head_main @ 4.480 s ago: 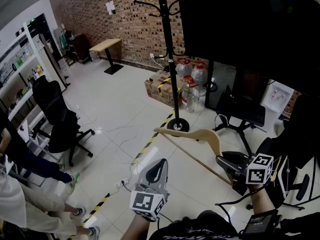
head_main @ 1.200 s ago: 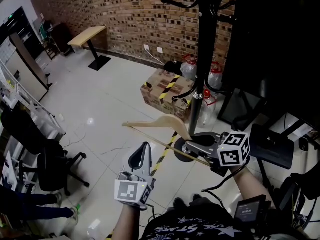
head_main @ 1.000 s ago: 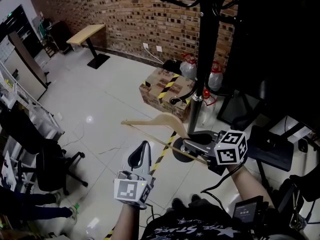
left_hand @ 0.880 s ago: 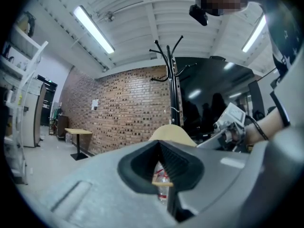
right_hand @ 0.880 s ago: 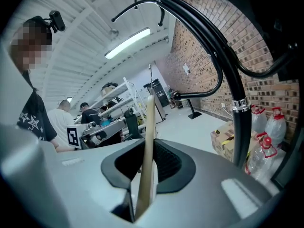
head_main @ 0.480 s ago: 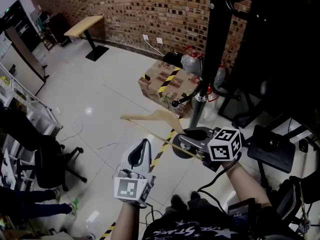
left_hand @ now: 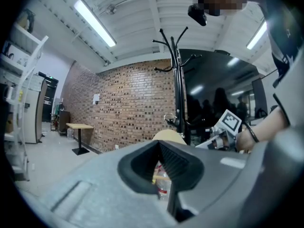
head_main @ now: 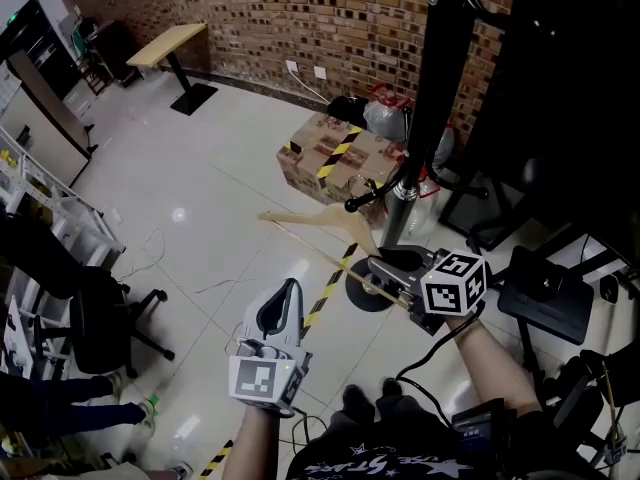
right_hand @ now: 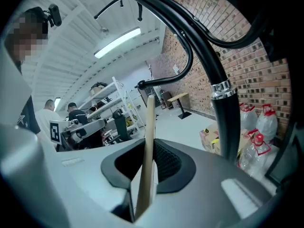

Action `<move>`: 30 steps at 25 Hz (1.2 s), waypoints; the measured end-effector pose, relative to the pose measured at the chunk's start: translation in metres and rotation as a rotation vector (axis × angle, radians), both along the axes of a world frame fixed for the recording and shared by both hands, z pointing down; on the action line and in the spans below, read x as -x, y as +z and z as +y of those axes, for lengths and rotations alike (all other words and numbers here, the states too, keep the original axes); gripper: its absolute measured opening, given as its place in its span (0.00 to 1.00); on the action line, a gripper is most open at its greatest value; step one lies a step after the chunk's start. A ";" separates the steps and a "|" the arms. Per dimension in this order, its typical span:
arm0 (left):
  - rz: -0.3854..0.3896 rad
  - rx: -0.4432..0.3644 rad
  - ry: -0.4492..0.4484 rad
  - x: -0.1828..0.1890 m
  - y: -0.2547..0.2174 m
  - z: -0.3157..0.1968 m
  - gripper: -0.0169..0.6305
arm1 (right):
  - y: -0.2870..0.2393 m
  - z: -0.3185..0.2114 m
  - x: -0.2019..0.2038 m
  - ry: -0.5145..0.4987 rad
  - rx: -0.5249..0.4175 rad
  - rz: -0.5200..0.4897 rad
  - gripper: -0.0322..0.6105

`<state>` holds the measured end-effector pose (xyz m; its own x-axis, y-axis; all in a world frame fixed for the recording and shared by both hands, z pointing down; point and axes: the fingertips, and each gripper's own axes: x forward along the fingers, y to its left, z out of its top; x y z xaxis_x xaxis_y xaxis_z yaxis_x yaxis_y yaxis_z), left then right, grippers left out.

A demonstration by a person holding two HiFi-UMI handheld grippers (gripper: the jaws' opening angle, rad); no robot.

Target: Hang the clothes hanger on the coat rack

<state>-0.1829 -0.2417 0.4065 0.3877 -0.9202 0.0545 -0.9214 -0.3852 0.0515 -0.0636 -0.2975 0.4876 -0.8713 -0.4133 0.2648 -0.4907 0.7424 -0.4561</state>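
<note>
In the head view my right gripper (head_main: 372, 268) is shut on the thin bottom bar of a pale wooden clothes hanger (head_main: 320, 223). The hanger reaches out to the left, low beside the black coat rack's pole (head_main: 425, 98) and above its round base (head_main: 372, 296). In the right gripper view the hanger bar (right_hand: 149, 113) stands upright between the pads, and the rack pole (right_hand: 223, 108) rises close on the right with its curved hooks overhead. My left gripper (head_main: 288, 286) hangs lower left, shut and holding nothing. The left gripper view shows the hanger (left_hand: 168, 136) and the rack (left_hand: 179, 99) ahead.
A cardboard box with black-and-yellow tape (head_main: 335, 158) and water bottles (head_main: 385, 118) sit behind the rack base. A black-and-yellow floor stripe (head_main: 320, 303) runs under my grippers. An office chair (head_main: 100, 323) and shelves (head_main: 40, 198) stand at the left, a dark chair base (head_main: 545, 293) at the right.
The person has walked up to the coat rack since the earliest frame. Over the last second the right gripper has carried the hanger closer to the pole. The left gripper has hardly moved.
</note>
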 end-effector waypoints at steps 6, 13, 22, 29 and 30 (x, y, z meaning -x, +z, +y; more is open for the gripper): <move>0.006 0.012 -0.011 0.001 0.003 -0.002 0.03 | 0.006 -0.014 -0.024 0.065 -0.024 -0.007 0.14; 0.004 0.007 0.011 -0.006 0.008 0.001 0.03 | 0.018 -0.014 -0.033 0.078 -0.034 0.012 0.14; 0.007 0.020 0.004 -0.012 0.014 0.004 0.03 | 0.036 -0.012 -0.042 0.105 -0.062 0.045 0.14; 0.010 0.039 0.011 -0.014 0.019 0.002 0.03 | 0.042 -0.009 -0.042 0.118 -0.102 0.079 0.14; 0.011 0.038 0.013 -0.015 0.019 0.003 0.03 | 0.043 -0.010 -0.043 0.129 -0.113 0.085 0.14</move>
<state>-0.1681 -0.2386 0.4253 0.4005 -0.9123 0.0853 -0.9156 -0.3948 0.0766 -0.0211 -0.3073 0.5311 -0.7858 -0.5511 0.2808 -0.6182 0.7153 -0.3258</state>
